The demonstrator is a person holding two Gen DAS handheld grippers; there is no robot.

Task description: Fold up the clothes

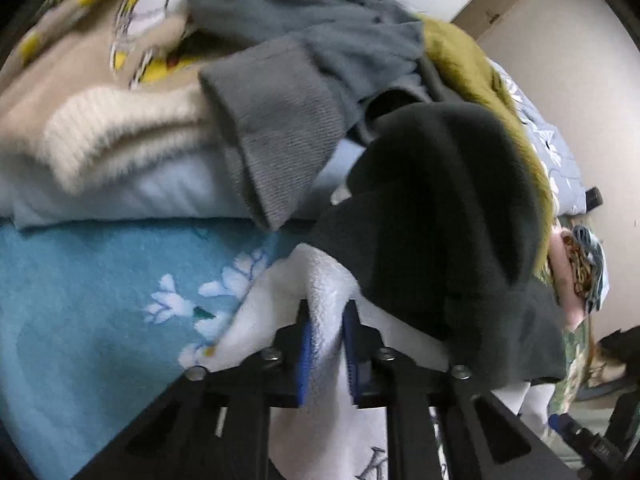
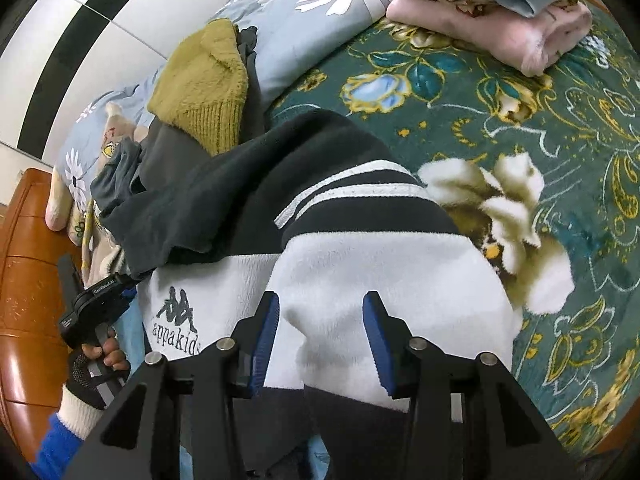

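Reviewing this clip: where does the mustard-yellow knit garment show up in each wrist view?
Left wrist view: the mustard-yellow knit garment lies upper right, behind the dark fleece that rises over the left gripper.
Right wrist view: the same garment sits upper left, on the clothes pile beyond the right gripper.
Shared landmark: the white-and-black fleece garment held by both grippers.

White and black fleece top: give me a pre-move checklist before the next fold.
1. Left gripper clamped on the white and black fleece top: ok, fabric pinched between the blue pads.
2. Right gripper clamped on the top: cannot tell; fabric lies between the fingers, which look apart.
3. Top free of the clothes pile: not ok, dark part lies against it.
4. Landing space on the green floral blanket: ok.
5. Folded stack out of the way: ok.
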